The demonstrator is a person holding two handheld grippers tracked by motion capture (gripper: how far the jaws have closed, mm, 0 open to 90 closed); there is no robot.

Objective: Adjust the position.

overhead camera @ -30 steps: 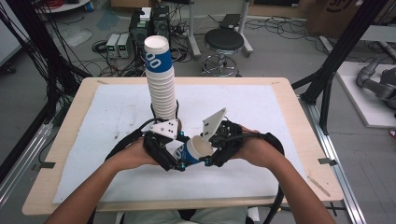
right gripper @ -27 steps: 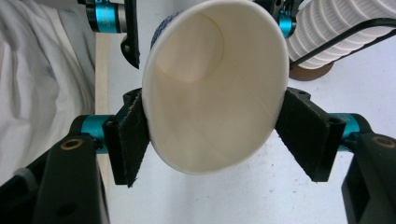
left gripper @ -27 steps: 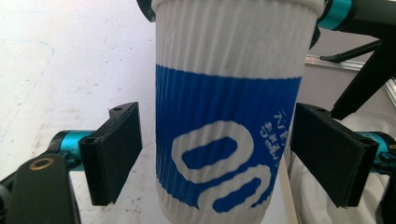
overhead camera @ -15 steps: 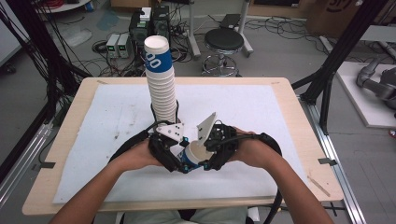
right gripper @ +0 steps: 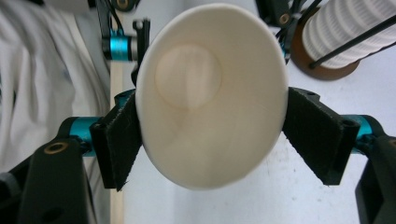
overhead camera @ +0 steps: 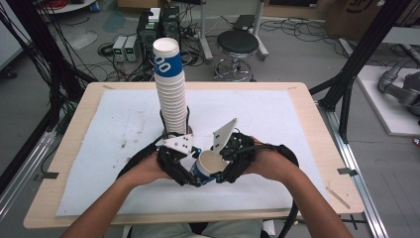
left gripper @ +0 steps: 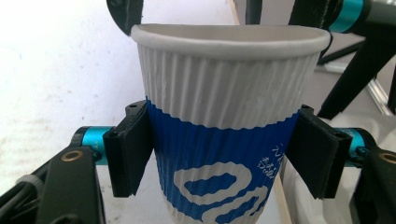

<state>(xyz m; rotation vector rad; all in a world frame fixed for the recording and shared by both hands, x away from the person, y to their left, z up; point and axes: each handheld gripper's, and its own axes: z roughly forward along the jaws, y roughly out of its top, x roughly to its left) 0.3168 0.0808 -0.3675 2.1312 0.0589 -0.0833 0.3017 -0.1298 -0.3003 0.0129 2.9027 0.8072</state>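
Note:
A ribbed white paper cup with a blue band (overhead camera: 205, 166) lies tilted between the two hands near the table's front. My left gripper (left gripper: 222, 156) has just closed and is shut on the cup (left gripper: 224, 140), with a pad pressed on each side of the blue band. My right gripper (right gripper: 210, 140) faces the cup's open mouth (right gripper: 210, 93). Its jaws have just been opening, and the pads now stand beside the rim without squeezing it. In the high view the left gripper (overhead camera: 190, 171) and right gripper (overhead camera: 221, 168) meet at the cup.
A tall stack of the same cups (overhead camera: 171, 89) stands in a black wire holder on a brown base (right gripper: 327, 70), just beyond the hands. A white mat (overhead camera: 277, 114) covers the wooden table (overhead camera: 307, 99). A stool, cables and boxes lie on the floor behind.
The two hands have drawn closer together at the table's front. The left gripper has closed on the cup. The right gripper's jaws have spread away from it.

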